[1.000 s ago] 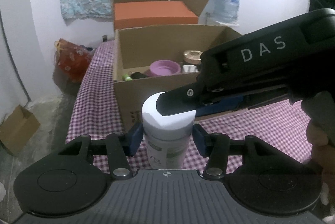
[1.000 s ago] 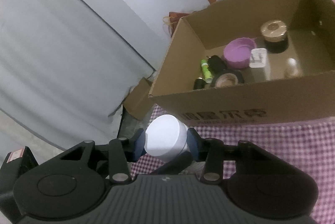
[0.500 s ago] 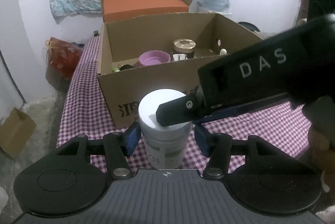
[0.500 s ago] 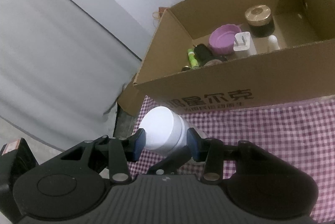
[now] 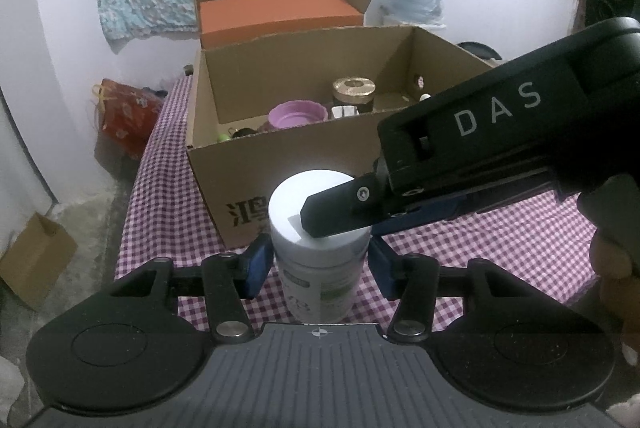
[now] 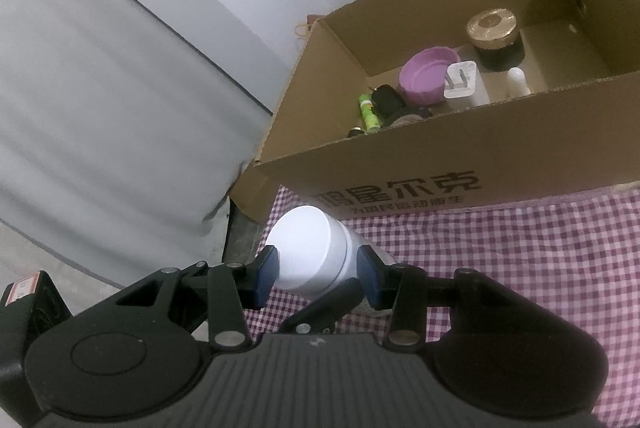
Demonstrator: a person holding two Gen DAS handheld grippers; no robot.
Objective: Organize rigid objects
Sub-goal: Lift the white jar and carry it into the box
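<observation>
Setting: white-walled room with a flowered cloth hung on the far wall; a bench [image 5: 500,240] under a purple checked cover carries the things
Sorting box: an open cardboard box [image 5: 248,163] stands on the bench, its printed front wall toward both cameras
Already inside: a purple lid [image 6: 430,73], a dark jar with a gold cap [image 6: 494,33], a white plug adapter [image 6: 462,83], a green tube [image 6: 369,109], some dark small items and a small white piece by the right wall, so part of the sorting looks done
Item in hand: a white bottle [image 5: 320,248] with a wide white cap, upright in front of the box, not yet inside it; whether its base touches the bench cannot be told
Left tongs [image 5: 318,264]: blue pads lie either side of the bottle's body below the cap, the left pad touching; jaws closing at a middling width, though a firm grip cannot be told
Right tongs [image 6: 318,270]: reaching across from the right, pads pressed on the cap rim at a middling width, holding the bottle's top
Behind: a second carton holding an orange box [image 5: 276,11]
Left to do: by the look of it, lift the bottle over the front wall and set it among the rest; no other loose item shows on the bench, but much of it is out of view
</observation>
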